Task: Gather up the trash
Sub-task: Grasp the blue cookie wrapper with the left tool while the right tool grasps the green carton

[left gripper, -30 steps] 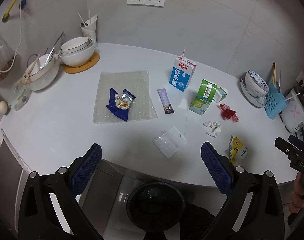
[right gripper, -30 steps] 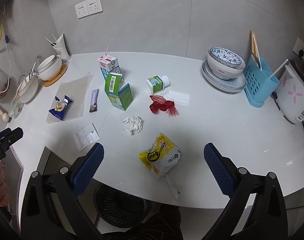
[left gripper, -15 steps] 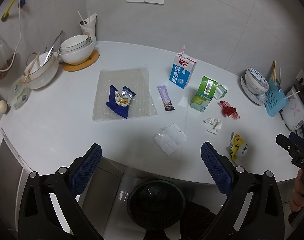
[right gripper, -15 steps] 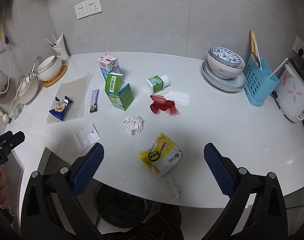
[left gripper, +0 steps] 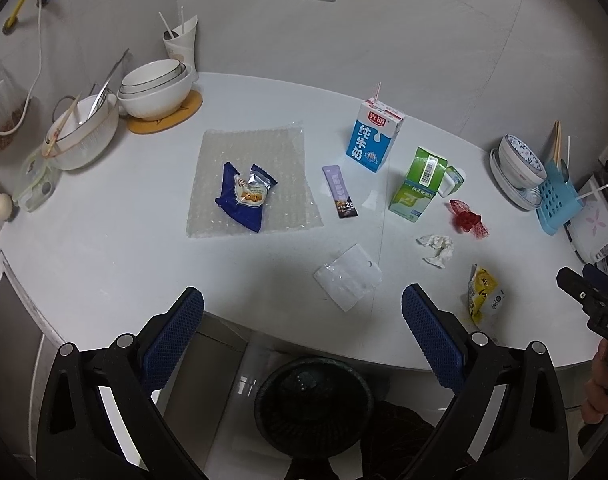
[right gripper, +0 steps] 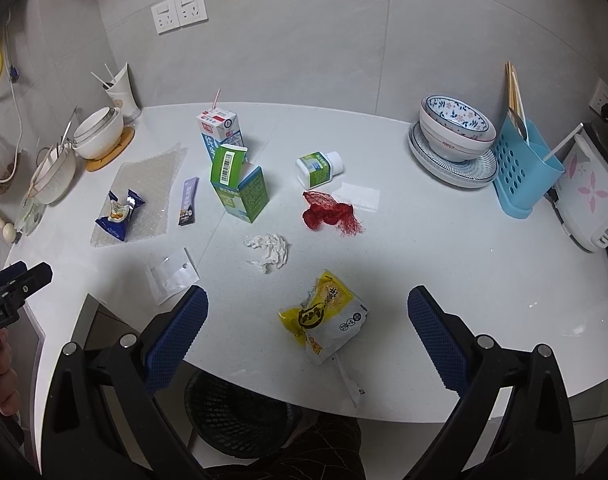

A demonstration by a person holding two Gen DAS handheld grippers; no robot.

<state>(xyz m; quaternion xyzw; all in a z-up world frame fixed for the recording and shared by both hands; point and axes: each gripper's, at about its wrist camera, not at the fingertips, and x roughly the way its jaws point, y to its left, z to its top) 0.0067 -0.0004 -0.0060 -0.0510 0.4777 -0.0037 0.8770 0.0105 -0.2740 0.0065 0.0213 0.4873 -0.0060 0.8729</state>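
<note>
Collection not yet begun. Left gripper point(left gripper: 302, 322) and right gripper point(right gripper: 307, 320) are hovering at the counter's near edge, fingers wide apart, empty. Yellow snack wrapper point(right gripper: 324, 316) is lying between the right fingers; the next move is descending and clamping it, then carrying it to the black waste basket point(right gripper: 236, 416) below.

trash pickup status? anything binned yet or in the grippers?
Done: nothing that shows. The bin below the counter edge looks dark; contents can't be told. In hand: nothing; left gripper and right gripper are both open above the counter. Left: yellow wrapper, tissue, red net, green box, milk carton, blue snack bag, purple sachet, clear packet.
</note>
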